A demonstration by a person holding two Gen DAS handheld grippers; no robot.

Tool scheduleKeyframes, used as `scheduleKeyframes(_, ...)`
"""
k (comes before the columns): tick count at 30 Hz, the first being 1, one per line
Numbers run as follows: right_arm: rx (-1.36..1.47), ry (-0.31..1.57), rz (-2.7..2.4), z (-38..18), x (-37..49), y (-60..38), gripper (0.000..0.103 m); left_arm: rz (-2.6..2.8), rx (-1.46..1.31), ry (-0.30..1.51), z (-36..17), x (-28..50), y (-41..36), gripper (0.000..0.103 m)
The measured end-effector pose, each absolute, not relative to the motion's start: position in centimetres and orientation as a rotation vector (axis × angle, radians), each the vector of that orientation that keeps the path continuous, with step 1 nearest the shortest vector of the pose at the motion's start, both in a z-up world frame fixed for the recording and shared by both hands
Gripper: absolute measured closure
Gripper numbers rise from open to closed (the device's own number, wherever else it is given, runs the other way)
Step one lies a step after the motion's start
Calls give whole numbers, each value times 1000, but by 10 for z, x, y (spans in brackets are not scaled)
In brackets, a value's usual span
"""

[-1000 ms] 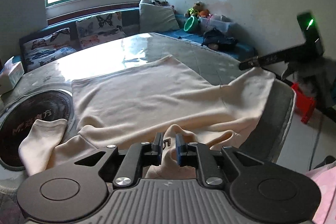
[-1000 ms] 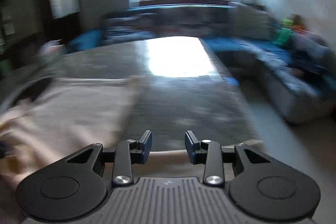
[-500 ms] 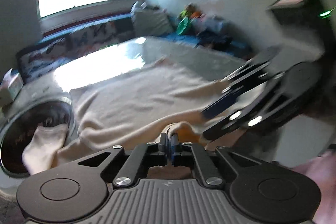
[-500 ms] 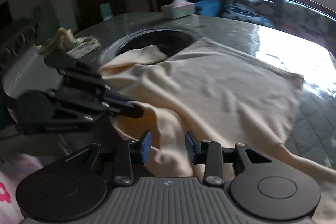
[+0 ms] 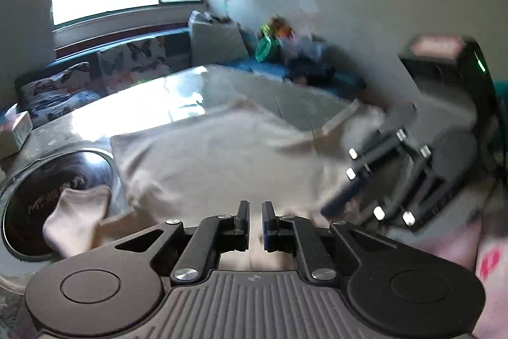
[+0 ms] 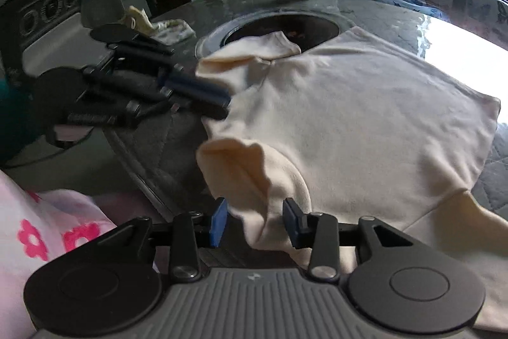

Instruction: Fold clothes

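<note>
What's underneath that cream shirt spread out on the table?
The cream shirt lies on a grey quilted table. One sleeve drapes over the rim of a round black recess in the tabletop. Whatever else is beneath the cloth is covered.

left gripper [image 5: 255, 213]: black linkage arms, silver screws, ribbed grey body, round black discs | right gripper [image 6: 255, 221]: same build, blue pads, green light | clothing [image 6: 47, 231]: pink with bright flowers
</note>
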State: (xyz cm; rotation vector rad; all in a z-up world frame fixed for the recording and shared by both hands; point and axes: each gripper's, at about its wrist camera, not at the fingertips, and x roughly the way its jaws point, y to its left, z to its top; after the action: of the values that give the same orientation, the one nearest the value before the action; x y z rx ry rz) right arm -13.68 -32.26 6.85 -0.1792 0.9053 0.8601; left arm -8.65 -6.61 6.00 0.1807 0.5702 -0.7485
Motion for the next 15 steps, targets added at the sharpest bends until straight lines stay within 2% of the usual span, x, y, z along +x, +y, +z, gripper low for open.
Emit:
scheduleKeyframes(5,-125,851,824,80,-127,-329,64,-697,130,618,44,-63,-76,94)
scheduleKeyframes(11,-68,835,716,68,-106,-337,64,-693,152,716,16,-57,-82,94)
scheduleKeyframes(15,-71,858,711,52,-99,-331,64,-651,141,684,24,-55,-67,94)
